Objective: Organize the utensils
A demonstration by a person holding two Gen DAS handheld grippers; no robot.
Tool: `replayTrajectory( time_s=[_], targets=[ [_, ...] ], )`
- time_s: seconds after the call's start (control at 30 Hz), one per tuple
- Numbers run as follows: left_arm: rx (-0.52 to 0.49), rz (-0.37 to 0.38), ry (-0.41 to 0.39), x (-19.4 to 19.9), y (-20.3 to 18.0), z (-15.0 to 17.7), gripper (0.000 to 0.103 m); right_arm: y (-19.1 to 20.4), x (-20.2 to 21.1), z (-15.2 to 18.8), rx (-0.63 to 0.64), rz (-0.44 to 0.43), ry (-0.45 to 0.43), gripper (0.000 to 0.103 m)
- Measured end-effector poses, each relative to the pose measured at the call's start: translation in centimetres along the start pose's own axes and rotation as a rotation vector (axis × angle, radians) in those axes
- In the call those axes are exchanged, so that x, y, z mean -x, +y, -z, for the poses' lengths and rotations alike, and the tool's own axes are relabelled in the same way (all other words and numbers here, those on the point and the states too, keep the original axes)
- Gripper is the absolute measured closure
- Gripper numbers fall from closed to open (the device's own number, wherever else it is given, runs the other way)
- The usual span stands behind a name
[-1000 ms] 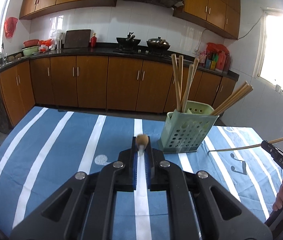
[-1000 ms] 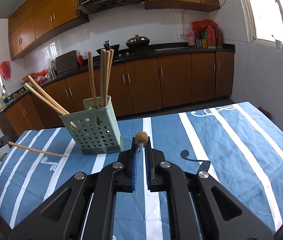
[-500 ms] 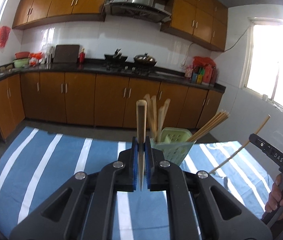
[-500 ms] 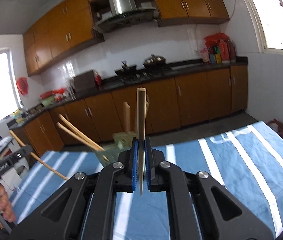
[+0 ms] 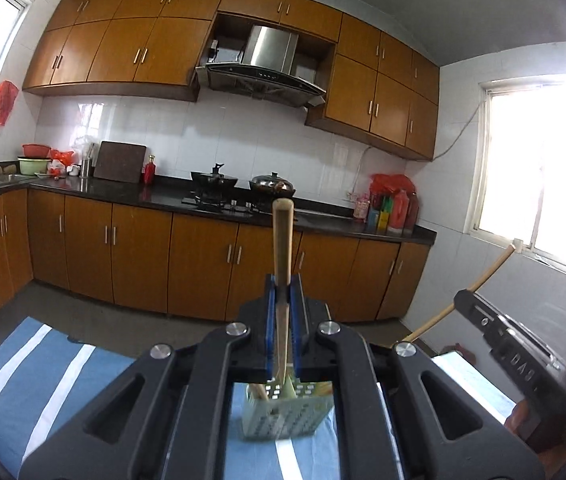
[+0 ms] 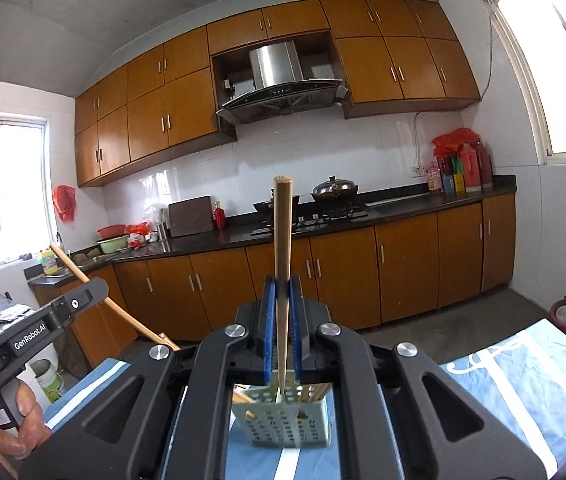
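The lower tip of the left chopstick (image 5: 282,264) is hidden behind the frame of the left hand-held gripper (image 5: 283,308), so whether it reaches into the green perforated holder (image 5: 283,416) cannot be told. The holder's rim and the sticks already in it are largely cut off by the same frame. In the right wrist view the right chopstick (image 6: 283,256) is seen ending at the rim of the holder (image 6: 283,420); whether its tip is inside cannot be made out. The person's left hand (image 6: 11,420) is only partly seen at the edge.

Compared with half a second ago, both cameras have been tilted further up: the holder has dropped to the bottom of each view, under the jaws, and more of the ceiling is shown.

The left hand-held gripper is closed on its chopstick, which is held upright between the blue pads (image 5: 269,320). The right hand-held gripper (image 6: 282,308) is likewise clamped on an upright chopstick. Both are held above the holder, which stands on the blue striped surface (image 5: 43,384). From the left wrist view the right gripper is seen at the right edge, its stick slanting
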State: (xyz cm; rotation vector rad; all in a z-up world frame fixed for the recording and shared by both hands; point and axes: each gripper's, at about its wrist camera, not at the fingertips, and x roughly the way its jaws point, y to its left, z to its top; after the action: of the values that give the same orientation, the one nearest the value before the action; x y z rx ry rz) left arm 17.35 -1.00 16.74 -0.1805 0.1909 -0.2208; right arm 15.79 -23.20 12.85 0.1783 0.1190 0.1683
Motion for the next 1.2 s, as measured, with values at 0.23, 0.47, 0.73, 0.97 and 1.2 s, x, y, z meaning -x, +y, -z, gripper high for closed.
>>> replayTrajectory(
  time_s=[0.23,0.47,0.73,0.97,1.2],
  targets=[
    [0.009,-0.021,0.043,-3.5,0.7,1.5,0.095,-0.1,-3.5,1.3,0.015,0.011,0.052,0.095],
    [0.022,-0.031,0.091,-5.9,1.5,3.2,0.095,-0.3,-5.5,2.9,0.019,0.022,0.116,0.095],
    [0.048,-0.019,0.113,-6.4,2.4,3.5,0.09,-0.7,-6.1,3.3,-0.002,0.022,0.162,0.079],
    [0.058,-0.01,0.089,-4.3,3.0,2.9,0.072,-1.0,-3.9,2.6,0.004,0.034,0.119,0.061],
    [0.068,-0.042,0.098,-0.5,5.1,3.8,0.054,-2.2,-0.3,3.1,-0.004,0.065,0.098,0.042]
  ],
)
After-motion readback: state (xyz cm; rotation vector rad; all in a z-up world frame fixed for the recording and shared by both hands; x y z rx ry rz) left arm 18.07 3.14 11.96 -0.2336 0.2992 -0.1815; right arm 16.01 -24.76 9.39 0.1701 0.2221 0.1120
